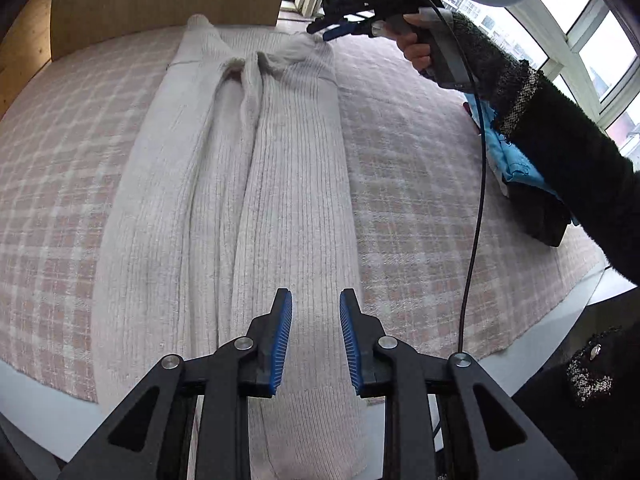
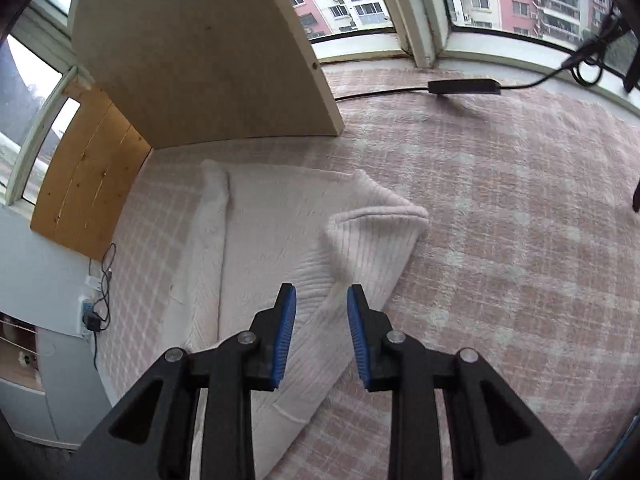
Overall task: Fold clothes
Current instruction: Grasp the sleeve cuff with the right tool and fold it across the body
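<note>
A long cream ribbed-knit garment (image 1: 240,184) lay stretched lengthwise on the pink-and-white plaid blanket (image 1: 420,184), its sides folded inward so two soft ridges ran down the middle. The left gripper (image 1: 316,312) hovered over the near end, its black arms ending in blue ridged pads (image 1: 282,336) that stood apart with nothing between them. At the far end the right gripper (image 2: 322,308) was poised just above a fuzzy corner of the knit, its jaws likewise apart and empty, though whether the tips brushed the cloth I could not tell. That corner curled up in a thick rounded fold (image 2: 376,224). A pale wooden board (image 2: 200,60) stood upright beyond the garment. A crumpled bright blue cloth (image 1: 516,152) lay beside the person's dark fuzzy sleeve (image 1: 568,148).
</note>
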`<state>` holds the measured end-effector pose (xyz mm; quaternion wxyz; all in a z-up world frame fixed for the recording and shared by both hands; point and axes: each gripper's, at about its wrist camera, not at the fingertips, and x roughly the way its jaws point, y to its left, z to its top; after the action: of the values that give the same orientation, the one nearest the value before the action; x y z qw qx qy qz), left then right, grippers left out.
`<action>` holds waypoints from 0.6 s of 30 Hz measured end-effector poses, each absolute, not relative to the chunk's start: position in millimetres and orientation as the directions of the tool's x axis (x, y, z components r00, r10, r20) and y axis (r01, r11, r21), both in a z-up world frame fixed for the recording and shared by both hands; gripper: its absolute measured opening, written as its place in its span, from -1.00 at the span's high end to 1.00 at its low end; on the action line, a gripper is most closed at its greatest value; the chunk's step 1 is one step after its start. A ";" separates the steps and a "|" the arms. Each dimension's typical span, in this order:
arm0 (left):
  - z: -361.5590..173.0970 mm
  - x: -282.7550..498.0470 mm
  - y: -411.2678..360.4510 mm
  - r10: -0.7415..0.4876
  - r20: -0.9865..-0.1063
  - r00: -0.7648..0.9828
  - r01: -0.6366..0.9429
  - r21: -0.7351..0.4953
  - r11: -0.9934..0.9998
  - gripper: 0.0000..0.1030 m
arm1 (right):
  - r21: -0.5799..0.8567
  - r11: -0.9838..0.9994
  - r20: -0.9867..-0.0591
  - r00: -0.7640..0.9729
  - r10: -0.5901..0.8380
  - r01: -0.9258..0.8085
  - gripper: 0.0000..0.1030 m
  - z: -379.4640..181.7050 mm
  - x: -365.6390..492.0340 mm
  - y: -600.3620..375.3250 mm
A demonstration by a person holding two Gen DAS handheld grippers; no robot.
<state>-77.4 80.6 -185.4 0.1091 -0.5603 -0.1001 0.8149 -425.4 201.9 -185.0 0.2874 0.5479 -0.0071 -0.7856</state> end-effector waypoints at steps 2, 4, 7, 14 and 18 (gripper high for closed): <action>-190.0 -76.7 76.2 0.284 -0.904 -0.320 -0.040 -0.287 -0.957 0.55 | 0.313 -0.830 -0.866 -0.219 -0.449 0.462 0.49 -193.7 -433.4 190.4; -169.3 -62.4 65.2 0.257 -0.902 -0.348 -0.027 -0.264 -0.964 0.55 | 0.325 -0.831 -0.874 -0.193 -0.447 0.451 0.49 -195.2 -439.6 187.4; -132.3 -35.2 45.8 0.189 -0.897 -0.401 -0.016 -0.199 -0.980 0.54 | 0.387 -0.821 -0.853 -0.176 -0.492 0.418 0.49 -186.7 -441.5 197.8; -107.0 8.4 -13.9 0.030 -0.920 -0.392 -0.019 -0.025 -1.000 0.44 | 0.453 -0.755 -0.763 -0.232 -0.604 0.475 0.49 -160.0 -372.2 225.8; -125.2 -6.0 -34.1 0.075 -0.926 -0.370 -0.114 -0.035 -0.993 0.44 | 0.373 -0.775 -0.816 -0.216 -0.535 0.510 0.49 -177.8 -330.9 187.2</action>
<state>-6.0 -34.1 -125.2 0.0571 -0.5584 0.0174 0.8275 -330.9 187.2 -177.8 0.3352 0.5286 -0.0120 -0.7798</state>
